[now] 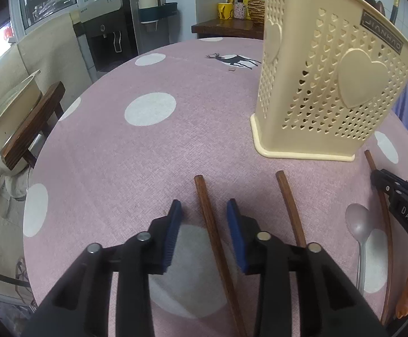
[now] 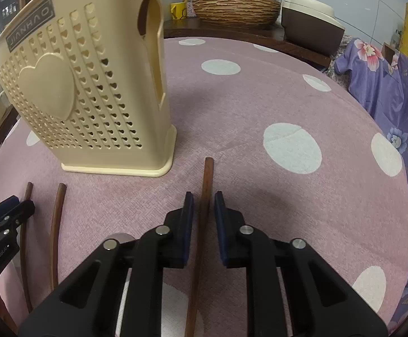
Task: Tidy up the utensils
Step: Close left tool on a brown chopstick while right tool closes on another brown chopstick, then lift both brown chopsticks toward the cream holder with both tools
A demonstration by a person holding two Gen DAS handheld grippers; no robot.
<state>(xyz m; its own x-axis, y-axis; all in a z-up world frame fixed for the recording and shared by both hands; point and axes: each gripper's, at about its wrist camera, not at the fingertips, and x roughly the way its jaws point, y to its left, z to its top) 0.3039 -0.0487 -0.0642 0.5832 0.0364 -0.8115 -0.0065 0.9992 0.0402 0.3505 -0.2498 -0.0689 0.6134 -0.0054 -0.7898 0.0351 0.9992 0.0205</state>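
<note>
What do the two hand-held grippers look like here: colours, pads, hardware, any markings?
Both match: the left hand-held gripper and the right hand-held gripper have matte black linkage arms with round silver pivot pins and flat, ribbed dark-blue pads. White lettering runs along each body's side: "DAS" shows on the right one in the left wrist view, and small white text, too small to read, on the left one in the right wrist view. No cables or sleeves show.

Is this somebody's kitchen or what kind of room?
Probably a home kitchen or dining corner. A round table with a pink polka-dot cloth holds brown wooden chopsticks and a cream plastic utensil holder; behind stands a wooden basin with a brass tap.
</note>
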